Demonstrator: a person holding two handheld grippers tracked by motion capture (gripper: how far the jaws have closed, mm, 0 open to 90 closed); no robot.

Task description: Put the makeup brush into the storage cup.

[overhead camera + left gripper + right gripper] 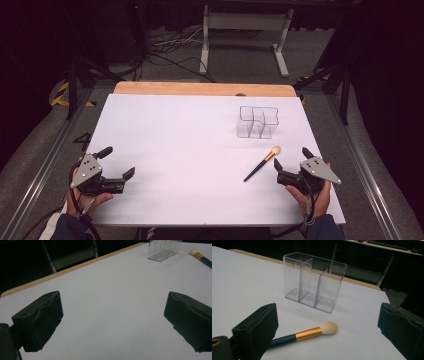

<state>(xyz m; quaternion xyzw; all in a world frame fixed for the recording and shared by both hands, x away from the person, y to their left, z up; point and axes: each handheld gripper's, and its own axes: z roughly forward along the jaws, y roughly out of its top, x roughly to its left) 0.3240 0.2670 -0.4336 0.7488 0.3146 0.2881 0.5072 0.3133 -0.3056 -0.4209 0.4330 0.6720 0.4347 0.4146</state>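
I see a makeup brush (261, 163) lying flat on the white table (180, 165), on its right half, just ahead of my right gripper (292, 161). It has a dark slim handle, a gold band around the neck and a small rounded tuft of pale bristles. In the high view it lies on a slant, with the bristle end pointing away from me and to the right, and the handle end nearer my side. In the right gripper view the brush (308, 334) runs across the lower part of the picture, its handle end passing behind the left-hand jaw.

Beyond the brush stands a clear plastic organizer (257, 121), upright, with thin walls dividing it into compartments. It is apart from the brush, with bare table between them. In the left gripper view the organizer (163, 250) and the brush tip (200, 257) sit far off in the upper right corner.

My right gripper sits low over the table near its right edge, held in a hand (316, 196) that comes in from the bottom. Its jaws are spread wide, with nothing between the pads, and they point toward the brush without touching it.

My left gripper (120, 162) rests low at the left edge of the table, well apart from the brush, held in the other hand (91, 200). Its jaws are spread wide too, with bare table between them.
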